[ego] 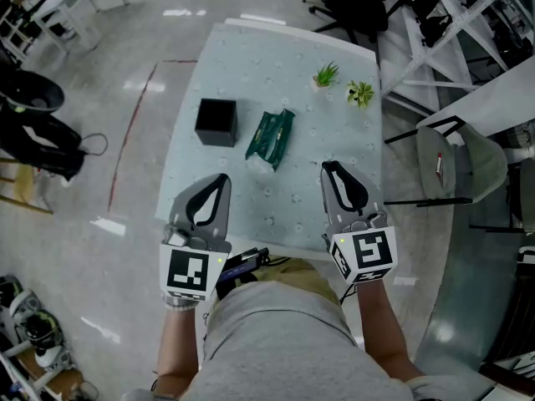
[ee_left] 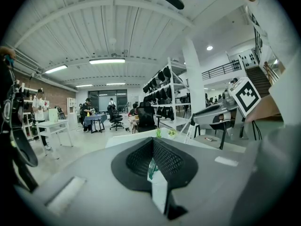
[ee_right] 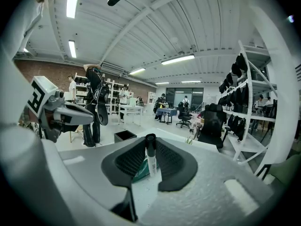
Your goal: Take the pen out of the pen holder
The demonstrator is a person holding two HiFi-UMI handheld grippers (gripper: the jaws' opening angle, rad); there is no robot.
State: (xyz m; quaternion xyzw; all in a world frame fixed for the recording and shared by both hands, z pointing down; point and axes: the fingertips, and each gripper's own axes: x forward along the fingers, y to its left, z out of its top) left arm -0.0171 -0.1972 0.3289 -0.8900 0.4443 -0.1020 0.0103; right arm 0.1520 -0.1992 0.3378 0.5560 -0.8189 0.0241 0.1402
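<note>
The right gripper (ee_right: pixel 149 142) has its fingers closed on the pen (ee_right: pixel 151 165), which stands upright between them, well apart from the black pen holder (ego: pixel 216 121). The holder stands on the table (ego: pixel 334 73), near a green packet (ego: pixel 270 136). The left gripper (ee_left: pixel 153 141) has its fingers closed together, with nothing between them.

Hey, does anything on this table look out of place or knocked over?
Only the green packet: it lies crumpled and slanted mid-table, just right of the holder. Nothing looks spilled or broken. The pen stands upright in the right claw, not in the holder.
</note>
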